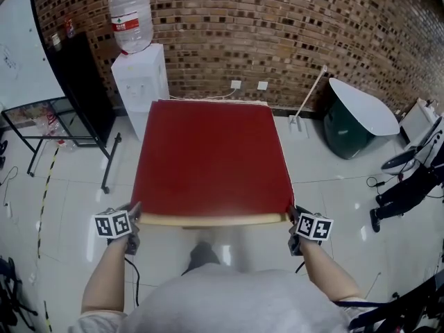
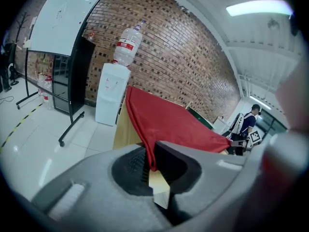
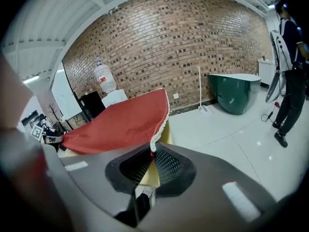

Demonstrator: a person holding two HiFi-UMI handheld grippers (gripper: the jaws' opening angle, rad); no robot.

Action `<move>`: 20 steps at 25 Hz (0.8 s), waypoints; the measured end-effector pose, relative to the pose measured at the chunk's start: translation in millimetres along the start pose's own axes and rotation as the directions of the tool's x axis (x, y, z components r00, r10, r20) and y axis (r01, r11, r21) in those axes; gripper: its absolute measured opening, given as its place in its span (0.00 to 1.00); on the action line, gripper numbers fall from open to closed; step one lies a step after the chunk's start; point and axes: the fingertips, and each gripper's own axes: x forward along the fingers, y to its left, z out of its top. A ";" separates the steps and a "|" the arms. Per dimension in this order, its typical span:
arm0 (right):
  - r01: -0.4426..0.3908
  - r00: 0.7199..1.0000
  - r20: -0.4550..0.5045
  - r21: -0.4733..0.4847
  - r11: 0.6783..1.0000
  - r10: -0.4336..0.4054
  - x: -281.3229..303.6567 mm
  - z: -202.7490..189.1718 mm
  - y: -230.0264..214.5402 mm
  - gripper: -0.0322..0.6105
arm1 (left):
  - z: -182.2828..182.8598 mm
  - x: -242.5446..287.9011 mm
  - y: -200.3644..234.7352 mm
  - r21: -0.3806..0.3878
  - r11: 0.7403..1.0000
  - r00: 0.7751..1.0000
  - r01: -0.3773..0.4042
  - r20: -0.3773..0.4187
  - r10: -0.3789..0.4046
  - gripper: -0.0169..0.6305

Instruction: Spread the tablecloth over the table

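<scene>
Red woven tablecloth (image 1: pixel 211 158) lies flat over the square wooden table (image 1: pixel 215 220) — left gripper (image 1: pixel 132 222) and right gripper (image 1: pixel 294 222) each pinch a near corner, jaws clamped on fabric.

The tablecloth (image 1: pixel 211 158) lies on the surface (image 1: pixel 215 220), leaving a bare strip at the near edge. The left claw (image 1: pixel 134 214) pinches its near left corner and the right claw (image 1: pixel 293 215) its near right corner. A water cooler (image 1: pixel 142 82) stands behind the surface's far left corner.
</scene>
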 end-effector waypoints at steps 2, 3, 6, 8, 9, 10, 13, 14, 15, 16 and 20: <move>0.010 1.000 -0.013 -0.004 1.000 -0.010 -3.5 -11.6 -4.4 0.08 | -13.6 -2.8 -1.0 -0.027 1.000 1.000 -0.004 -0.003 0.004 0.04; 0.012 1.000 -0.019 0.000 1.000 -0.012 -4.2 -16.0 -6.7 0.08 | -20.1 -3.0 -0.4 -0.042 0.999 1.000 -0.008 -0.004 0.008 0.04; 0.011 0.999 -0.039 0.016 1.000 -0.010 -0.2 -26.1 -10.6 0.08 | -34.7 -2.4 4.5 -0.088 0.996 1.000 -0.008 -0.014 0.007 0.04; 0.014 0.998 -0.054 0.010 1.000 -0.013 4.2 -31.8 -11.9 0.08 | -42.5 -1.5 7.9 -0.108 0.994 1.000 -0.009 -0.024 0.006 0.04; 0.018 0.998 -0.062 0.006 1.000 -0.017 5.7 -34.4 -13.1 0.08 | -45.9 -0.9 8.7 -0.114 0.993 1.000 -0.012 -0.029 0.009 0.04; 0.023 0.997 -0.069 0.004 1.000 -0.022 6.7 -36.7 -14.8 0.08 | -48.4 -0.4 8.9 -0.123 0.992 0.999 -0.017 -0.030 0.013 0.04; 0.029 0.997 -0.073 0.016 0.999 -0.027 7.3 -40.4 -19.5 0.09 | -50.0 -1.8 8.8 -0.149 0.989 1.000 -0.027 -0.016 0.025 0.05; 0.025 0.997 -0.067 0.021 0.999 -0.023 7.2 -40.0 -20.2 0.09 | -49.4 -2.9 9.4 -0.151 0.988 0.999 -0.032 -0.009 0.031 0.06; 0.020 0.998 -0.062 0.022 1.000 -0.019 6.9 -38.8 -20.7 0.10 | -48.9 -4.0 9.7 -0.151 0.988 0.999 -0.036 -0.002 0.036 0.08; 0.018 0.998 -0.057 0.019 1.000 -0.017 6.3 -37.2 -21.5 0.10 | -48.6 -4.7 9.6 -0.149 0.988 0.999 -0.041 0.002 0.041 0.09; 0.028 0.999 -0.038 0.012 1.000 -0.028 1.0 -33.3 -25.1 0.14 | -51.4 -9.8 14.4 -0.146 0.987 0.998 -0.070 -0.005 0.070 0.11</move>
